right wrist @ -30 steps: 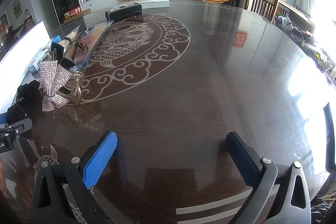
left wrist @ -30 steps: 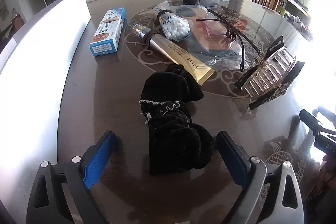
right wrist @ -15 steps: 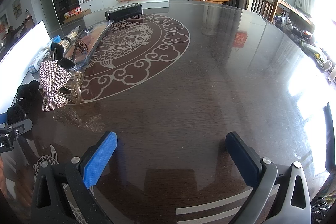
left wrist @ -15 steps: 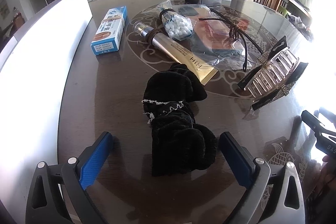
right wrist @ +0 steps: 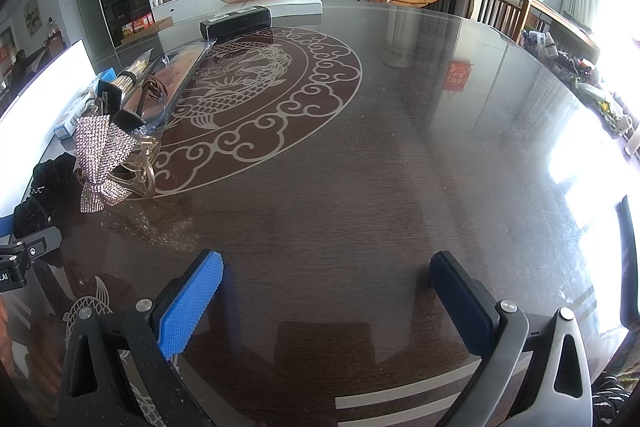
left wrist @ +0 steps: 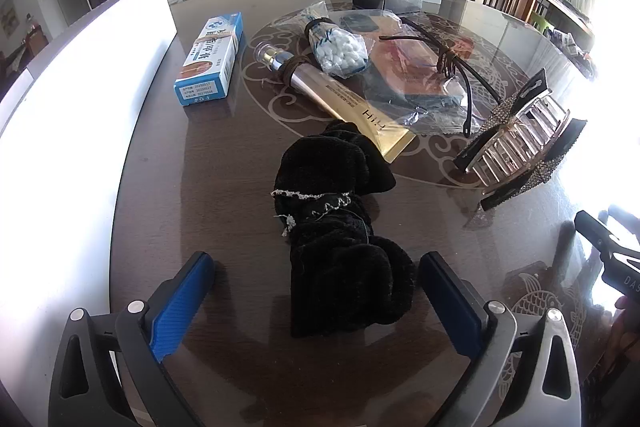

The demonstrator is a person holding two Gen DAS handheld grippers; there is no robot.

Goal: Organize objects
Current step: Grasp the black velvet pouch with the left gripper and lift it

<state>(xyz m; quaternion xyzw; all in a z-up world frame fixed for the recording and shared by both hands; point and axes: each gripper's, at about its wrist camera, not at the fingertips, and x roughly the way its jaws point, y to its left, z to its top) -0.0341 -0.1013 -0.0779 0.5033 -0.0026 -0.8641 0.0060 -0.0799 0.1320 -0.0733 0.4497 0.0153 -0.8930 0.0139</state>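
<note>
- The left tool [left wrist: 316, 291] is spread wide and grips nothing; the black velvet scrunchie [left wrist: 340, 239] lies on the desk [left wrist: 224, 187] between its fingers.
- The right tool [right wrist: 326, 291] is likewise wide apart, over bare desk.
- Judged step: the approach to grasp the scrunchie; next, the fingers must close on its near end.
- Beyond it lie the gold tube [left wrist: 340, 95] and rhinestone hair claw [left wrist: 520, 147].
</note>
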